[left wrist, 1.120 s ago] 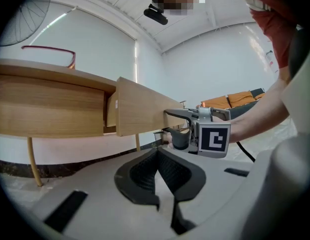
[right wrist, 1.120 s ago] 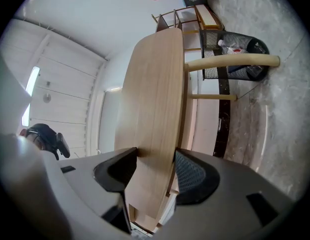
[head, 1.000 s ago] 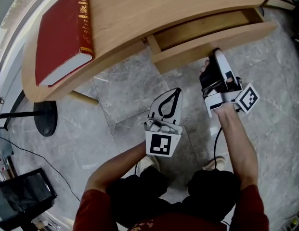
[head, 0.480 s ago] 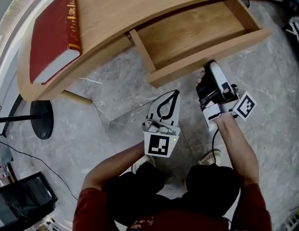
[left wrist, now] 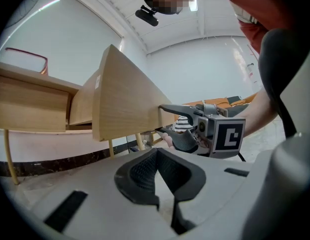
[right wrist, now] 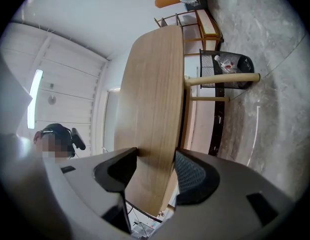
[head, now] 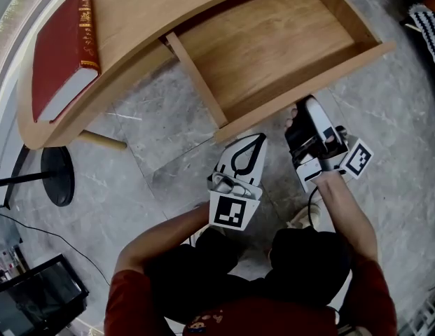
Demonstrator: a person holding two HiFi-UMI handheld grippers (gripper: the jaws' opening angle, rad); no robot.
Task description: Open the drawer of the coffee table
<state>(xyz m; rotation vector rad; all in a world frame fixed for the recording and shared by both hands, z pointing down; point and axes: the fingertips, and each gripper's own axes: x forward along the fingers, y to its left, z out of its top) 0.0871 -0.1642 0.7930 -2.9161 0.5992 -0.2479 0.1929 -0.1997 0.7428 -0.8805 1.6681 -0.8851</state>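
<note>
Right gripper [head: 302, 109] tight on the front panel [head: 329, 74] of the open drawer [head: 273, 40]; left gripper [head: 255, 138] pinched together, empty

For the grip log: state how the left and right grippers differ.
The right gripper is clamped on the drawer front; the left gripper is shut on nothing. The right one touches that front; the left hangs clear, over the floor. Both carry marker cubes.
</note>
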